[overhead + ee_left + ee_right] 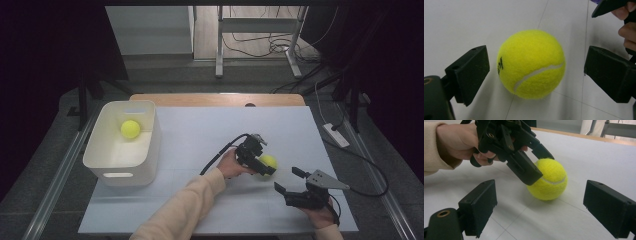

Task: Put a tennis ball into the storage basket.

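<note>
High view, left to right. At the left of the frame a white bin (122, 145) stands on the white table (200, 130), near the table's left edge. A tennis ball in the bin (130, 129) lies on the bin floor toward its upper wall.

At centre, a cream sleeve (185, 207) rises from the bottom edge and ends in the left hand (231, 163), which carries the left gripper (264, 164). A black cable (220, 152) loops off the gripper toward the upper left. The gripper points to the lower right of the frame and straddles a second tennis ball (268, 161), which rests on the table just right of centre.

Left gripper view: the tennis ball (531, 63) sits on the table between the two black jaws. A clear gap shows on each side, narrower at the left jaw, wider at the right. The pads do not press on it, so the left gripper is released around the ball, not grasping.

At the lower right of the high view the right hand (320, 215) holds the right gripper (287, 180), near the ball but apart from it, jaws spread and nothing between them. Right gripper view: its own jaws (539, 205) stand wide at lower left and lower right of the frame; beyond them, the left gripper (534, 162) brackets the ball (547, 180) from the upper left.
</note>
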A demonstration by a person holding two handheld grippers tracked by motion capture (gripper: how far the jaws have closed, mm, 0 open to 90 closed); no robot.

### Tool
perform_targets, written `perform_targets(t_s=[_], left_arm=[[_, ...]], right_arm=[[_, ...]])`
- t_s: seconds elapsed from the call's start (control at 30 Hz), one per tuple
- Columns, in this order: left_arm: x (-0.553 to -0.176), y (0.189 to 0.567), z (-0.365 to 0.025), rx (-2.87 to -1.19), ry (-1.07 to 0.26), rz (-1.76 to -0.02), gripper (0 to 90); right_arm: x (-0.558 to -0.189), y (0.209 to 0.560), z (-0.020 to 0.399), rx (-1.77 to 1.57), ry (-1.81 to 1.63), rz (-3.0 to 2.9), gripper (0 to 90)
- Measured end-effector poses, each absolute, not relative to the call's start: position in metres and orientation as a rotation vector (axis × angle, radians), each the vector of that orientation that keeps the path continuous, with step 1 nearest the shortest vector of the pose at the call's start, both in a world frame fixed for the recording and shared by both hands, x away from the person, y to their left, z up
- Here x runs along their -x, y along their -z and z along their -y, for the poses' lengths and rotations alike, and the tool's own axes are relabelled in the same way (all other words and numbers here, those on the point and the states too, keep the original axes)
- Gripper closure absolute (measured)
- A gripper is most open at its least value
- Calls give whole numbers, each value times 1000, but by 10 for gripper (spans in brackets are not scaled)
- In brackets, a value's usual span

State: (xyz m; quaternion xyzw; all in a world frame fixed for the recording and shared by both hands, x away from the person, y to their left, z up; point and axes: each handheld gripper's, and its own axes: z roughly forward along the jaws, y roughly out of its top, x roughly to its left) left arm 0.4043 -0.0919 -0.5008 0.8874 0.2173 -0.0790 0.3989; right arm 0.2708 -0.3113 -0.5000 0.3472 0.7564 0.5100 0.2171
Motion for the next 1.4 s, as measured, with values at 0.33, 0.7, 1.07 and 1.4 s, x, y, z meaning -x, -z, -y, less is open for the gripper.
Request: perform_targets(t_s=[0.33,0.7,1.07,1.4], left_arm=[[-404,508,96,-2271,199,-563,190],[-405,507,94,-2281,189,-560,271],[-405,500,85,-2259,168,-561,275],[-401,488,71,-2208,134,-577,276]], right_arm=[[-271,500,312,-965,-1410,-2097,117],[-271,500,312,-966,-1410,-2094,117],[-271,500,312,-969,-1410,-2092,117],[-272,500,311,-966,-1409,-2093,117]])
